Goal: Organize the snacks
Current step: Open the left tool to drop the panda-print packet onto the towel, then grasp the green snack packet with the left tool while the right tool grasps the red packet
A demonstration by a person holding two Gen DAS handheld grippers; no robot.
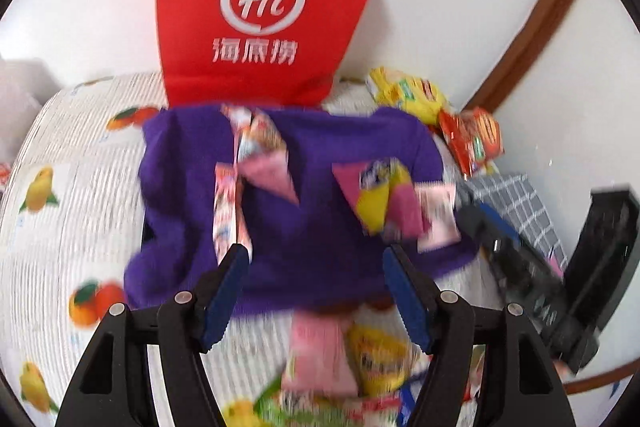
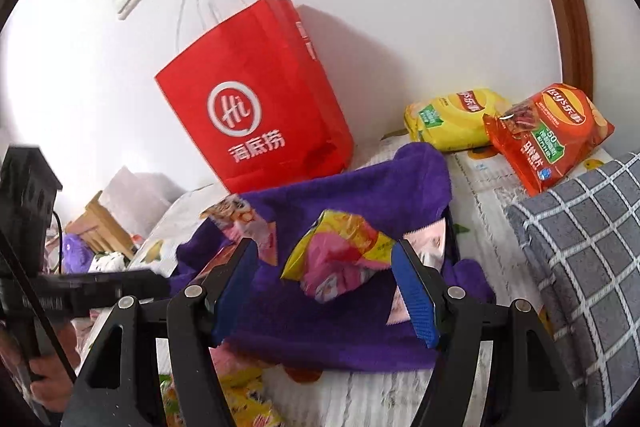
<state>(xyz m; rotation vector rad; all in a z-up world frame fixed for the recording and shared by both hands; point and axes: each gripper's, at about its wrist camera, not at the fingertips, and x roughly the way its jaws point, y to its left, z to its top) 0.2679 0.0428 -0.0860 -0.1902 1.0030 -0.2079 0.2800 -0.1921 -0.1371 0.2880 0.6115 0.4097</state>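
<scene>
Both hand-held grippers (image 1: 314, 291) (image 2: 326, 287) are being held spread, empty; snack packets (image 2: 340, 263) are still being left scattered on the purple towel (image 1: 320, 267)

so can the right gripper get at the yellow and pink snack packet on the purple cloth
Probably yes: the right gripper stands open just before the yellow and pink packet, which lies uncovered on the purple cloth, nothing between them.

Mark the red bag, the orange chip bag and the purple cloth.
red bag (image 2: 248, 115): right wrist view, front panel by the logo
orange chip bag (image 2: 548, 139): right wrist view, front face
purple cloth (image 1: 320, 247): left wrist view, bare middle
</scene>
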